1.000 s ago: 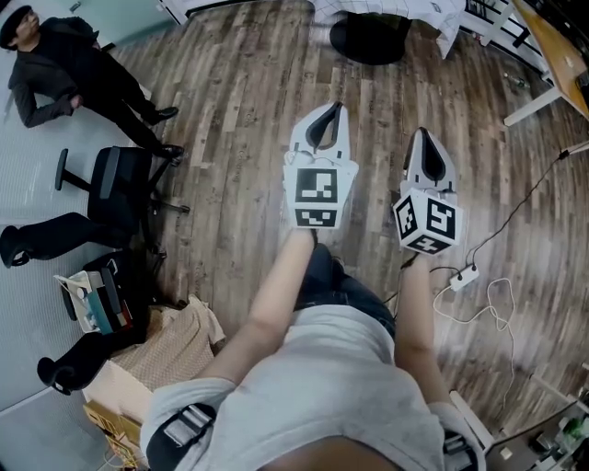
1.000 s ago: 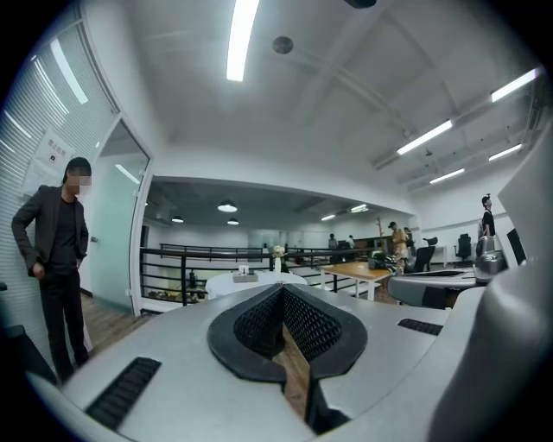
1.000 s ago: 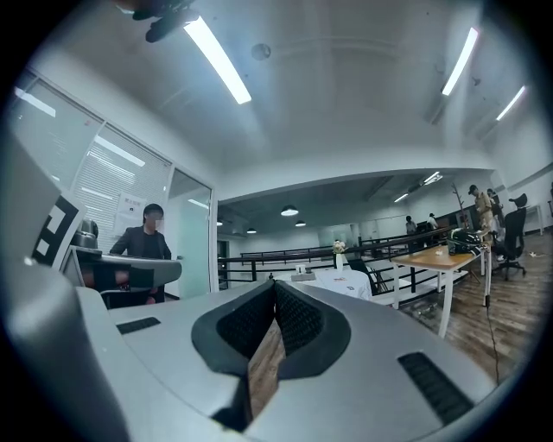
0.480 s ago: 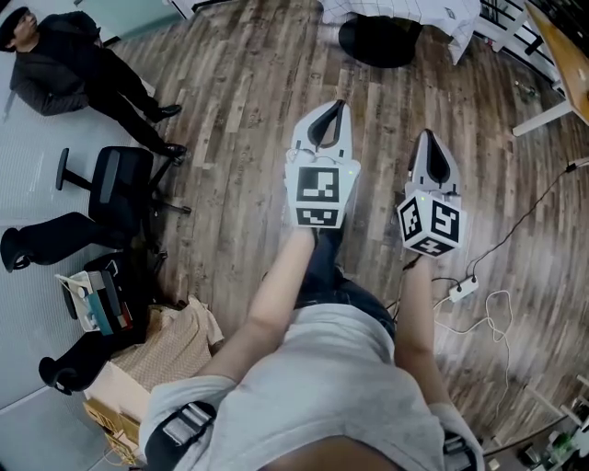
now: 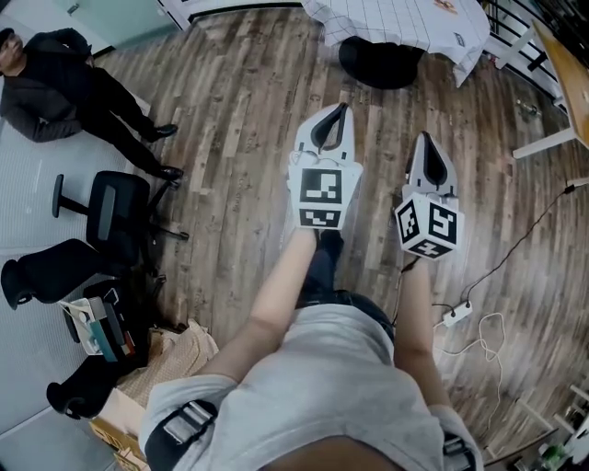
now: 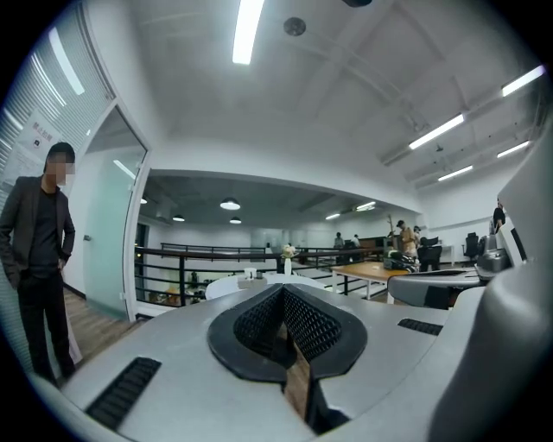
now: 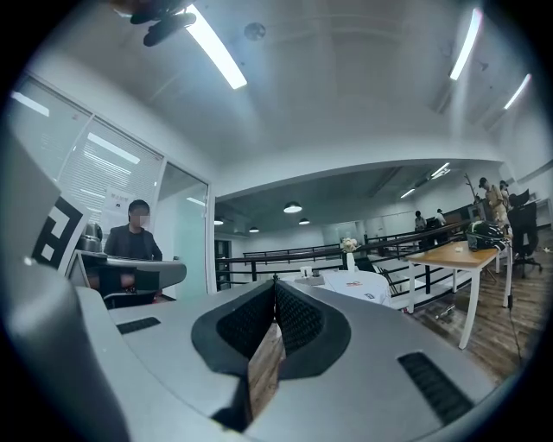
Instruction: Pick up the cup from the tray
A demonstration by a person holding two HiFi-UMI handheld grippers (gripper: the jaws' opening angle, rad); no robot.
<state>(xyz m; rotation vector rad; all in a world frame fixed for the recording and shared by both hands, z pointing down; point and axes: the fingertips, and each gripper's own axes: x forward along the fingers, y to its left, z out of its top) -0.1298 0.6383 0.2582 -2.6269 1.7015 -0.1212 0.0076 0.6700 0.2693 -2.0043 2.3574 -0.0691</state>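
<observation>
The round bench with the white grid-pattern cloth [image 5: 396, 18] now shows more fully at the top of the head view than a second ago. Both claws have kept their place ahead of you, so you are closing on it across the wood-plank floor [image 5: 239, 101].

The left claw [image 5: 341, 105] and right claw [image 5: 424, 136] are both fully together with nothing between them.

The cup is not within reach. On that bench only small pale items [image 7: 307, 273] beside a slim flower vase [image 7: 348, 256] show, too small to identify as cup or tray.

The black office chair [image 5: 120, 207] and the standing person in dark clothes [image 5: 64, 83] are well to your left. The white power strip with cable [image 5: 456, 315] lies to your right. Neither appears to block the approach.
</observation>
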